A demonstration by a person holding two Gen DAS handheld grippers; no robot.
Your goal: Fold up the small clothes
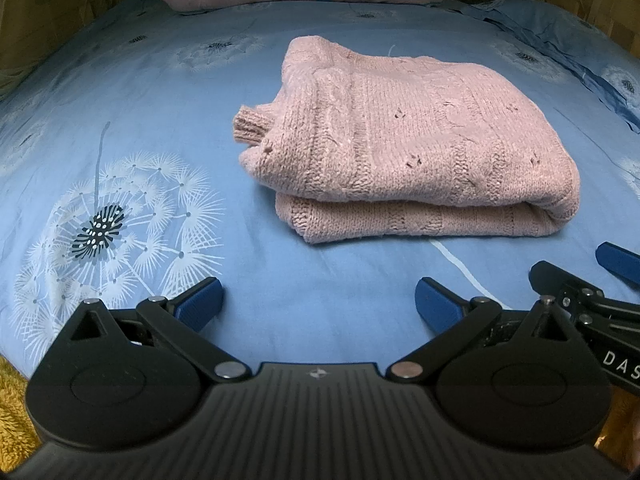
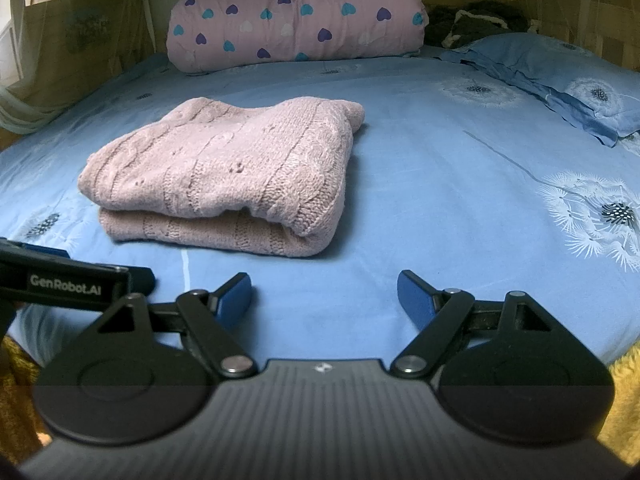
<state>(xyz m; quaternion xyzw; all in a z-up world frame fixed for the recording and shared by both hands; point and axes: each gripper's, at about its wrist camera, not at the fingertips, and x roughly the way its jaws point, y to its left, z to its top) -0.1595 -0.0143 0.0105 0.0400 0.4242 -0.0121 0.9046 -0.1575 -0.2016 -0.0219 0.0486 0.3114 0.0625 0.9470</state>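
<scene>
Claws (image 1: 318,300) (image 2: 324,296) agape, empty; pink sweater (image 1: 404,152) ahead, quilt (image 2: 296,20) beyond.

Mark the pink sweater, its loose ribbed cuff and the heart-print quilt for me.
pink sweater (image 2: 224,168), right wrist view, on the middle of its folded top layer.
ribbed cuff (image 1: 250,125), left wrist view, on the cuff's ribbing at the sweater's left edge.
heart-print quilt (image 2: 296,28), right wrist view, on its front face.

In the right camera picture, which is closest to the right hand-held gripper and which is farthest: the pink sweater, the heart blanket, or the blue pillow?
1. Pink sweater, folded, just ahead and left of the right hand-held gripper.
2. Blue pillow, far right.
3. Heart blanket, at the bed's head.
The pillow and blanket are nearly too close to call.
</scene>
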